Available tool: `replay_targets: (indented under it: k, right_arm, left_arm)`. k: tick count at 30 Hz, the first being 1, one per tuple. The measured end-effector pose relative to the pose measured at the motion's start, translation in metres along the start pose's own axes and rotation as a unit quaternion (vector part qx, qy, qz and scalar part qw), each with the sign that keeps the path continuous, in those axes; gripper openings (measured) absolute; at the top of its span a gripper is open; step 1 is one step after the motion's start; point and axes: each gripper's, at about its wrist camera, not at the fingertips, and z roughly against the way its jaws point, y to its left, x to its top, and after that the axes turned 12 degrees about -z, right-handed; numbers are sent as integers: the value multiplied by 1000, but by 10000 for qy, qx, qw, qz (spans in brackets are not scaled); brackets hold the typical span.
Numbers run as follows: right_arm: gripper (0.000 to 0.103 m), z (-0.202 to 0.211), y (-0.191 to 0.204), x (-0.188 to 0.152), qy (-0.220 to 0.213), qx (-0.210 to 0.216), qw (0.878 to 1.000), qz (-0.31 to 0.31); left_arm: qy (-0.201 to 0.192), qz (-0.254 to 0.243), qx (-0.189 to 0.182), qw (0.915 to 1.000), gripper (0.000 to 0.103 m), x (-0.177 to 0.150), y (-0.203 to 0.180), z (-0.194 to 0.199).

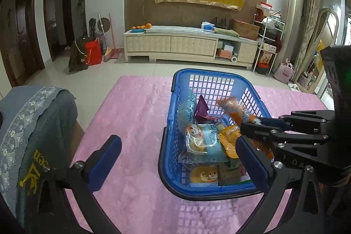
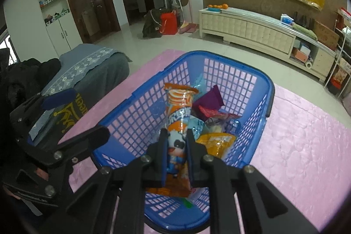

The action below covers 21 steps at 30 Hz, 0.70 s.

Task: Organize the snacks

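A blue plastic basket [image 1: 173, 106] [image 2: 140, 106] stands on a pink mat and holds several snack packs: light blue ones [image 1: 206, 142], a purple one [image 1: 203, 110] [image 2: 210, 99] and a yellow-orange one [image 2: 217, 142]. My right gripper [image 2: 176, 135] is shut on an orange panda snack pack [image 2: 178, 111] and holds it over the basket; it also shows in the left wrist view [image 1: 252, 124] with the pack [image 1: 232, 109]. My left gripper [image 1: 177, 144] is open and empty, its right finger [image 1: 252, 161] inside the basket's near end and its left finger [image 1: 105, 159] over the mat.
The pink mat [image 1: 136, 115] covers the surface. A grey-blue cloth-covered seat [image 1: 33, 124] [image 2: 92, 67] stands at the left. A cream TV cabinet [image 1: 188, 43] lines the far wall. The left gripper's body [image 2: 54, 146] sits left of the basket.
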Motion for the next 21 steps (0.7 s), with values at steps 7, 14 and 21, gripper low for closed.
replay_targets:
  k: [7,14,21]
  right_arm:
    - [86,50,-24,-16,-549,-90,9972,-502]
    - [100,115,-39,-41,-1060,-529,9901,-752]
    - [103,162,-35,-60,-1258,-1055,9840,-696]
  left_arm:
    - [-370,-163,156,9991,103,-10,-16,34]
    - [-576,-150,33,9982,103,-12,-39,68]
    - [-883,-246,-28,9958,103,-3,-67,106]
